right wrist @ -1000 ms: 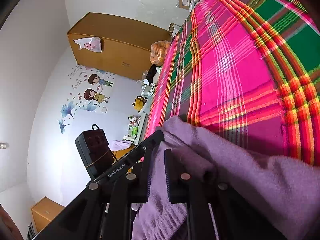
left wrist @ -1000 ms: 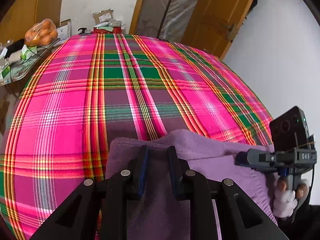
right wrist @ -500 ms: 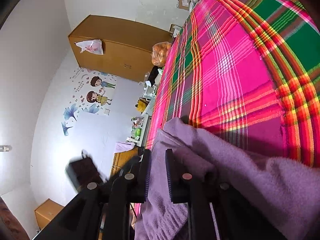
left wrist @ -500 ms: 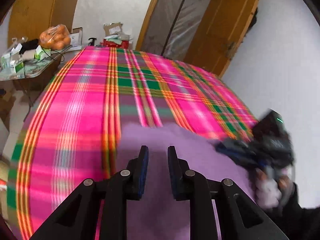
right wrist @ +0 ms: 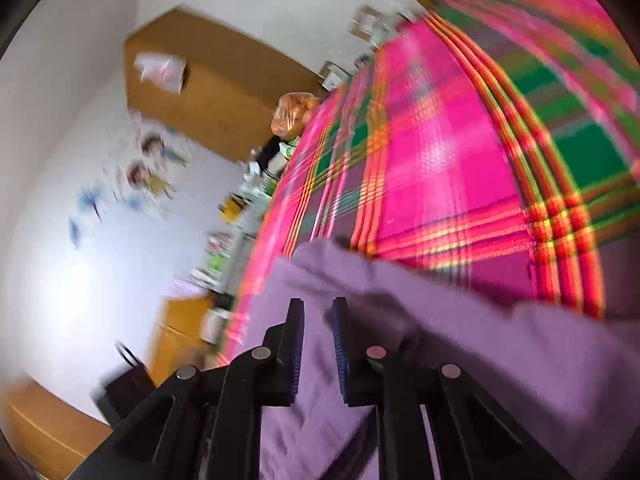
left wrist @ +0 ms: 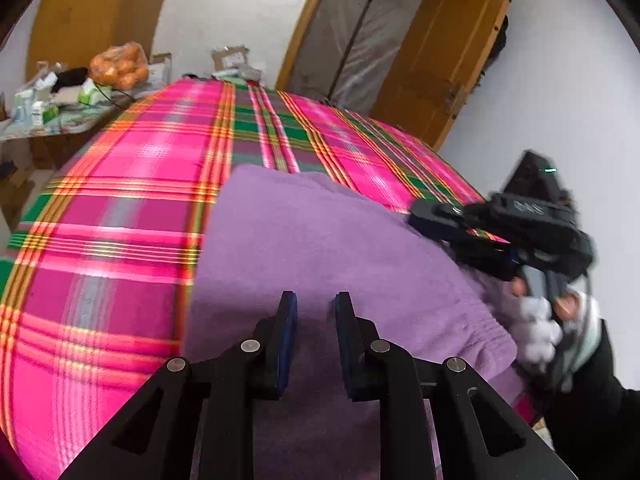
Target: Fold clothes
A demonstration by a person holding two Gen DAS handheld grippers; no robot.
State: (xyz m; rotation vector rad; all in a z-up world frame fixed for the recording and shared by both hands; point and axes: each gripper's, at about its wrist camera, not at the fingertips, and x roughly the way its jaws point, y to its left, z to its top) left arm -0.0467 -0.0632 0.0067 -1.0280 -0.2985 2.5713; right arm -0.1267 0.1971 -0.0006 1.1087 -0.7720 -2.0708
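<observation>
A purple fleece garment lies spread on the pink plaid bed cover. My left gripper hovers over the garment's near part, its jaws a small way apart with nothing pinched; a shadow falls on the cloth below. My right gripper, held by a white-gloved hand, reaches in from the right with its tips at the garment's right edge. In the blurred right wrist view the right gripper has a narrow gap between its fingers. There the purple garment lies bunched just under and beyond them.
A cluttered side table with a bag of oranges stands left of the bed. A wooden door is behind the bed's far right corner. A wooden wardrobe stands against the wall. Bare plaid cover stretches beyond the garment.
My left gripper has drawn back from the garment's far edge, so more flat cloth shows ahead. The right gripper's jaws have widened slightly and it has rolled and lifted, blurring its view.
</observation>
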